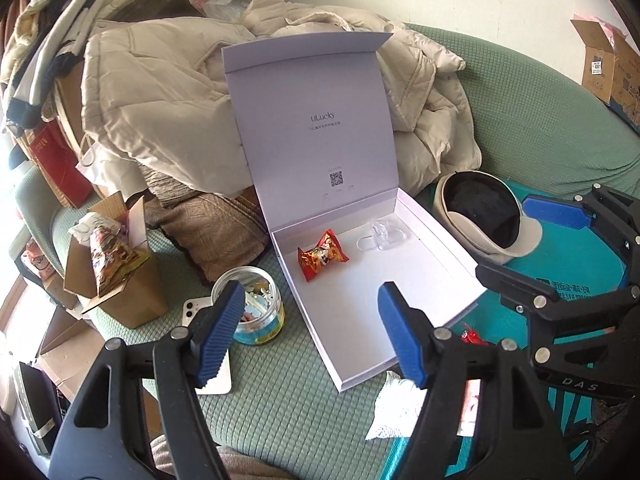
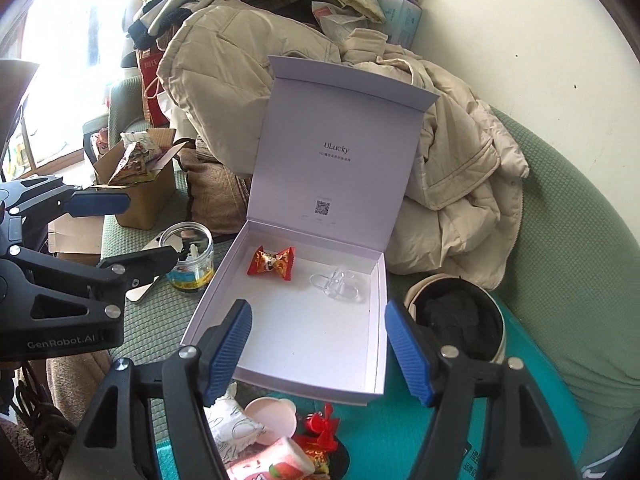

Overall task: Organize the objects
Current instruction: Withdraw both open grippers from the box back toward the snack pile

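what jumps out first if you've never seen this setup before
The open white box in the middle of the green sofa, its lid propped up against a heap of beige coats. Inside lie a red wrapped candy and a clear plastic piece, side by side near the hinge. Both the left gripper and right gripper stand open in front of the box, holding nothing.

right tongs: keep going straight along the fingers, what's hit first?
Most likely the floor of the open white box, the bare stretch nearer than the candy and the clear plastic piece. The right tongs are open and empty. Depth is uncertain.
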{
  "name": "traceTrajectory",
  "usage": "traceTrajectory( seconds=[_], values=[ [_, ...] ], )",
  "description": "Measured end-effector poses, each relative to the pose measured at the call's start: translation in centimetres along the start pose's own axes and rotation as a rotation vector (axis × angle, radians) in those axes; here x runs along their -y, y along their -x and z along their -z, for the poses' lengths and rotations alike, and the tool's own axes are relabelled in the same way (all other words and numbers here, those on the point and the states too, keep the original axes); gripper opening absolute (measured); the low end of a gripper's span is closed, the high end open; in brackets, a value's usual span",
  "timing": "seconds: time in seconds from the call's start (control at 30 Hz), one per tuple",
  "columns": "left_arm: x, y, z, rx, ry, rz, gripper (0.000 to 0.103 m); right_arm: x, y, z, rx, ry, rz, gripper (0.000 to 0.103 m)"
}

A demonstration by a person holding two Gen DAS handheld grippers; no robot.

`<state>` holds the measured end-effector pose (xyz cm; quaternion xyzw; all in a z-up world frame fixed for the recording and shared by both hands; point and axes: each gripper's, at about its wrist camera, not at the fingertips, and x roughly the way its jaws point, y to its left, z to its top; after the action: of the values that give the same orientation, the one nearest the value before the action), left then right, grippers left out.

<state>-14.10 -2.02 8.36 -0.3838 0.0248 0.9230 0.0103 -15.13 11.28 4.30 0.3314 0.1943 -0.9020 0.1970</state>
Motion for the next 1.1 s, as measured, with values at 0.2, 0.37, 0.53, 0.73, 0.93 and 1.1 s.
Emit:
traceTrajectory(
  seconds=[0.2, 0.37, 0.53, 0.73, 0.93, 1.1],
  values=[
    [-0.2, 2.2, 1.3, 0.026, 0.009, -0.018, 0.075, -0.9, 1.8, 1.2, 0.011, -0.020, 0.000, 0.074],
    [0.1, 3.8, 2.4, 0.050, -0.009, -0.029, 0.079, -1.5, 3.0, 2.4, 0.015, -0.040, -0.005, 0.075],
    [0.6, 5.0, 3.8, 0.072, -0.013, -0.033, 0.079, -2.1, 3.9, 3.6, 0.012, -0.055, 0.000, 0.075],
    [0.8, 5.8, 5.6, 0.057, -0.001, -0.035, 0.079, -2.8, 4.4, 5.3, -0.003, -0.066, 0.009, 0.075],
    [1.0, 5.9, 7.4, 0.042, 0.002, -0.036, 0.079, -3.6, 4.6, 7.3, -0.029, -0.071, 0.005, 0.075],
    [1.2, 5.6, 8.8, 0.016, 0.005, -0.020, 0.079, -3.9, 4.6, 8.6, -0.048, -0.082, 0.018, 0.075]
  ],
)
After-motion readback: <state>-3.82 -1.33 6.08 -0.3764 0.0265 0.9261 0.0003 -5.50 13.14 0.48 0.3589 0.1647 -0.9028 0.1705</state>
